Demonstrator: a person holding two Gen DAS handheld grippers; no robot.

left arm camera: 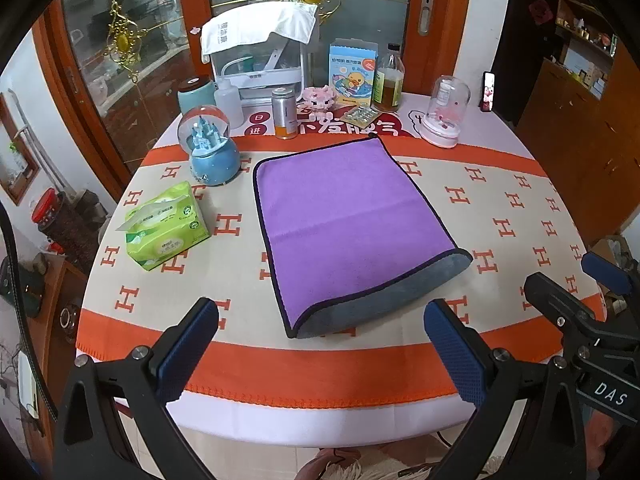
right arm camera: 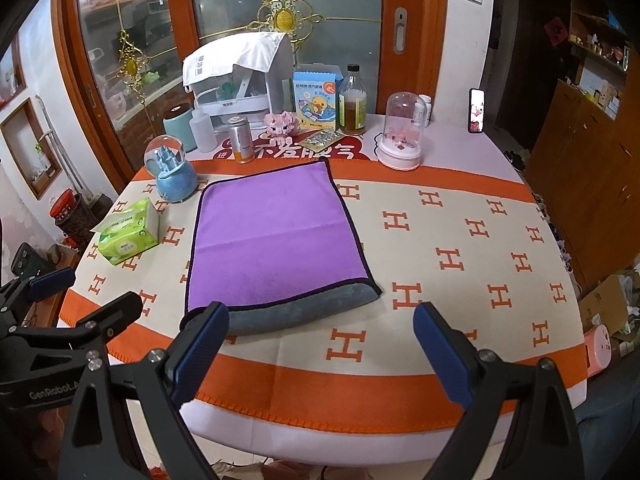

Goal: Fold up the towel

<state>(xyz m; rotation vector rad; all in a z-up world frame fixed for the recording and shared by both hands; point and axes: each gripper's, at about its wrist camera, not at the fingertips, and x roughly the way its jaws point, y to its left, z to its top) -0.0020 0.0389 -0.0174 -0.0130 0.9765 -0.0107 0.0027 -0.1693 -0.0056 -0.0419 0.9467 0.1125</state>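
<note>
A purple towel (left arm camera: 344, 216) with a dark hem lies folded on the round table, its grey underside showing along the near fold. It also shows in the right wrist view (right arm camera: 276, 240). My left gripper (left arm camera: 320, 344) is open and empty, above the table's near edge just short of the towel. My right gripper (right arm camera: 320, 344) is open and empty, near the towel's near right corner. In the left wrist view the right gripper (left arm camera: 580, 280) appears at the right edge. In the right wrist view the left gripper (right arm camera: 84, 296) appears at the left edge.
A green tissue pack (left arm camera: 168, 226) and a blue snow globe (left arm camera: 208, 148) stand left of the towel. Behind it are a can (left arm camera: 285, 114), a bottle (left arm camera: 389, 80), a duck box (left arm camera: 352, 76), a glass dome (left arm camera: 445, 112) and a white appliance (left arm camera: 260, 52). The tablecloth (left arm camera: 500, 216) has orange H marks.
</note>
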